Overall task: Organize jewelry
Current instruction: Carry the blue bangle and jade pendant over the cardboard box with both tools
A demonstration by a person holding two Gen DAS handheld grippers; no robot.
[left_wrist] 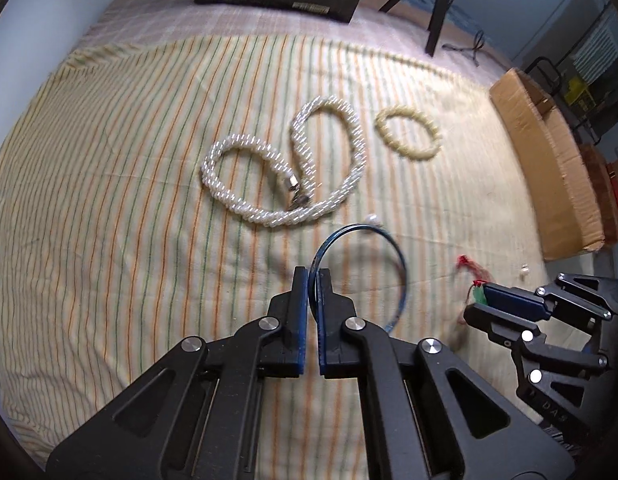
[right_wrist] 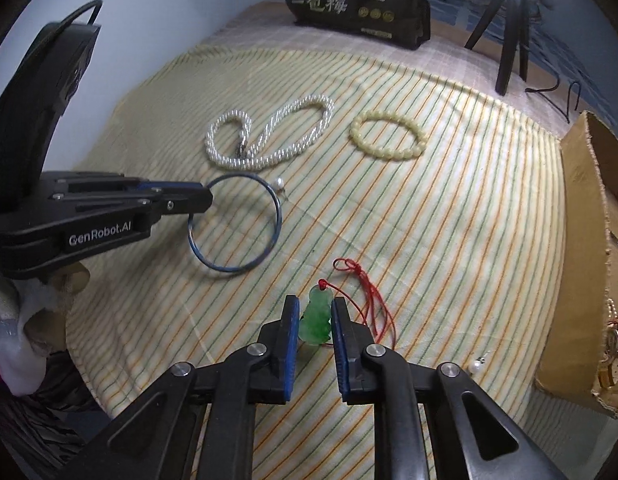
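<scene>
On the striped cloth (right_wrist: pixel 449 240): both tongs gripping jewelry.
Left tongs (left_wrist: pixel 314 276) pinched on blue bangle (right_wrist: pixel 237 224); right tongs (right_wrist: pixel 315 312) clamped on green pendant (right_wrist: pixel 316 318), red cord (right_wrist: pixel 369 292) trailing; pearl necklace (right_wrist: pixel 269 136), yellow bead bracelet (right_wrist: pixel 387 136) beyond.

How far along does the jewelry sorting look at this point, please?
Nothing looks put away yet. In hand: the left gripper pinches the blue bangle; the right gripper clamps the green pendant. Left on the cloth: pearl necklace, yellow bead bracelet, two pearl earrings.
</scene>
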